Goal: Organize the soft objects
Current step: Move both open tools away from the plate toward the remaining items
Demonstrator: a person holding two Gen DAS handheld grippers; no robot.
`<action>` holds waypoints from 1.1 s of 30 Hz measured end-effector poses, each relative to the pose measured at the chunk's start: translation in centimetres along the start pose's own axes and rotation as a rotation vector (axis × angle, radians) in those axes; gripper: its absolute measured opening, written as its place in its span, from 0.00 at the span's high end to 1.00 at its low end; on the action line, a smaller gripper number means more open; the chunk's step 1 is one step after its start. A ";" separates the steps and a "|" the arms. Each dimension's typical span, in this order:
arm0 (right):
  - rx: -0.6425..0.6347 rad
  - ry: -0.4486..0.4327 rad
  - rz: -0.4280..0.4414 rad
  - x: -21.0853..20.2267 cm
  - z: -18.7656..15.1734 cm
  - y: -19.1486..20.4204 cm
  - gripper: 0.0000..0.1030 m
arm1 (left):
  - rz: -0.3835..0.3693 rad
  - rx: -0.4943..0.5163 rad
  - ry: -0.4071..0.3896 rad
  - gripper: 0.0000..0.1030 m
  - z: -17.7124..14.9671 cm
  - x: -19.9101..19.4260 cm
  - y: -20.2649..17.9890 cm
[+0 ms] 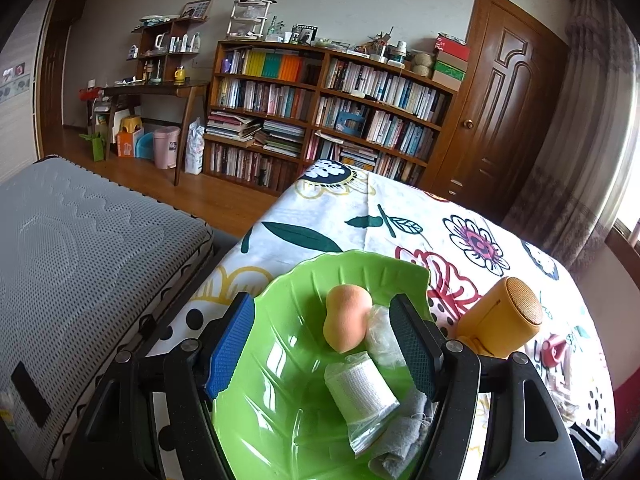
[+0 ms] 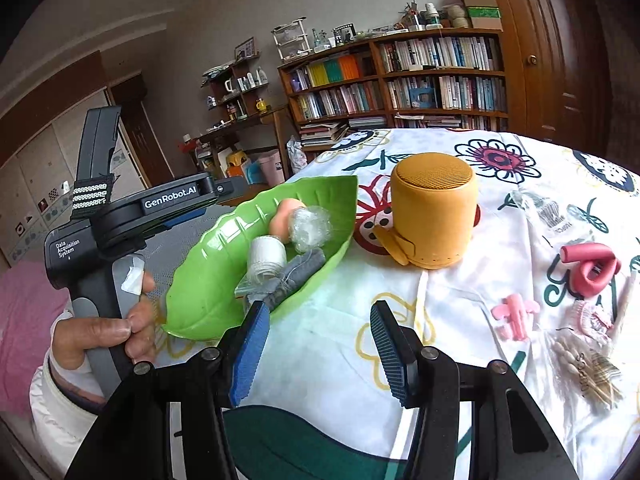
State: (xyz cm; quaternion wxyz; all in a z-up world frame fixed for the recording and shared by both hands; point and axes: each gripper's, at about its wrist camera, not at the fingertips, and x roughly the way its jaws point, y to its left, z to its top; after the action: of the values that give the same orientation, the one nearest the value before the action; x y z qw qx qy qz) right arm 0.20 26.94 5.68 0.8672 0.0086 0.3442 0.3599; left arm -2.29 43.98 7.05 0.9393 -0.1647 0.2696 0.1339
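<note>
At the bottom of the right wrist view, the right claw point(image 2: 318, 354) gapes apart over the flowered table point(image 2: 340, 320). Left of center, the left claw point(image 1: 324, 344) spreads wide around the green leaf dish point(image 1: 272, 360), which holds a peach sponge point(image 1: 346, 322), white gauze roll point(image 1: 360, 390) and grey cloth point(image 1: 404, 440). Farther right stands a yellow speaker point(image 2: 434, 210).

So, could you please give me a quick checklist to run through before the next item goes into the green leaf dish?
1. Right hand-held gripper open and empty: ok.
2. Left hand-held gripper open around the green leaf dish: ok; whether it touches, cannot tell.
3. Dish has free room: ok, the left half is bare.
4. Makeup sponge, gauze roll and grey cloth sit inside the dish: ok.
5. Soft items still on the floral tablecloth: not ok, the pink foam roller lies right of the yellow speaker.
</note>
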 end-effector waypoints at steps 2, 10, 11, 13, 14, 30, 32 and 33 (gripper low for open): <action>0.022 -0.011 -0.022 -0.6 0.0 -0.7 0.46 | -0.003 0.011 0.000 0.31 -0.2 -0.1 -0.4; 0.109 -0.046 -0.097 -2.6 -0.4 -3.9 0.46 | -0.018 0.060 0.010 0.31 -0.7 -0.2 -2.1; 0.118 -0.049 -0.104 -2.8 -0.5 -4.2 0.46 | -0.018 0.065 0.012 0.31 -0.8 -0.2 -2.3; 0.134 -0.054 -0.120 -3.3 -0.8 -5.2 0.46 | -0.021 0.075 0.015 0.31 -0.9 -0.3 -2.7; 0.142 -0.057 -0.129 -3.6 -0.9 -5.5 0.46 | -0.023 0.081 0.016 0.31 -1.0 -0.3 -2.9; 0.411 -0.117 -0.369 -7.9 -3.0 -14.3 0.46 | -0.096 0.190 0.038 0.28 -3.3 -1.8 -8.2; 0.430 -0.113 -0.396 -8.0 -3.2 -15.0 0.46 | -0.111 0.205 0.041 0.28 -3.7 -2.1 -8.9; 0.438 -0.109 -0.409 -8.1 -3.3 -15.4 0.46 | -0.119 0.215 0.042 0.28 -3.8 -2.2 -9.4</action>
State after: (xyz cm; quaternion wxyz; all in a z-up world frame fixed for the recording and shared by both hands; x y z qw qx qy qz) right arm 3.65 9.68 3.91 0.9164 0.1454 0.3610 0.0939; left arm -2.68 33.65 7.45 0.9520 -0.0817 0.2917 0.0449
